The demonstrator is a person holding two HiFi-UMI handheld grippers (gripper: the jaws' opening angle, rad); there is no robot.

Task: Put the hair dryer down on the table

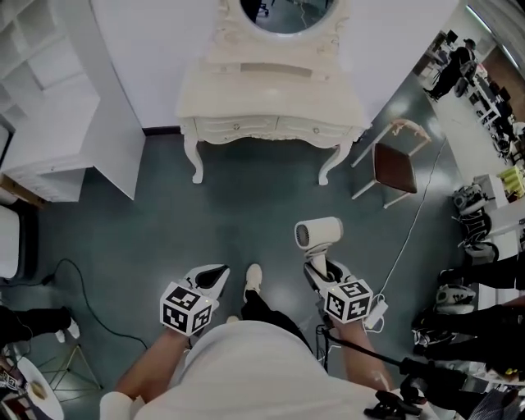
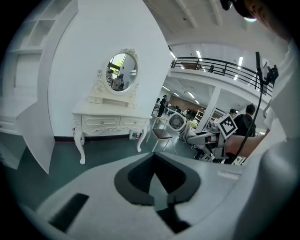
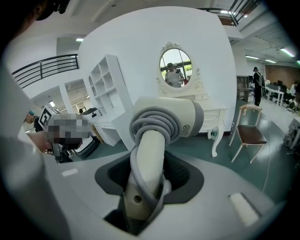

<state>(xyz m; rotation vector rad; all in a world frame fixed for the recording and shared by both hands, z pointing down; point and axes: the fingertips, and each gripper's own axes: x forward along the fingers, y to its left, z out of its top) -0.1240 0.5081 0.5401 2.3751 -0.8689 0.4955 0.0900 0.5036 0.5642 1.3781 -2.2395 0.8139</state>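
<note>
A white shelf unit point(image 1: 49, 98) stands at the far left against the wall. Next along, the left gripper point(image 1: 220, 272) hangs over the dark green floor point(image 1: 246, 213) with its jaws drawn together and nothing between them. Straight ahead, against the back wall, is the white surface point(image 1: 271, 123) on carved legs, with an oval mirror point(image 1: 287, 12) above it. To the right of the person's shoe point(image 1: 253, 277), the right gripper point(image 1: 316, 264) is clamped on the handle of the hair dryer point(image 1: 318, 233). The hair dryer's grey cord is wound around the handle, and its cream barrel lies crosswise above the jaws. The dryer is up in the air, well short of the surface. A brown-seated chair point(image 1: 395, 168) stands further right, beside the surface.
</note>
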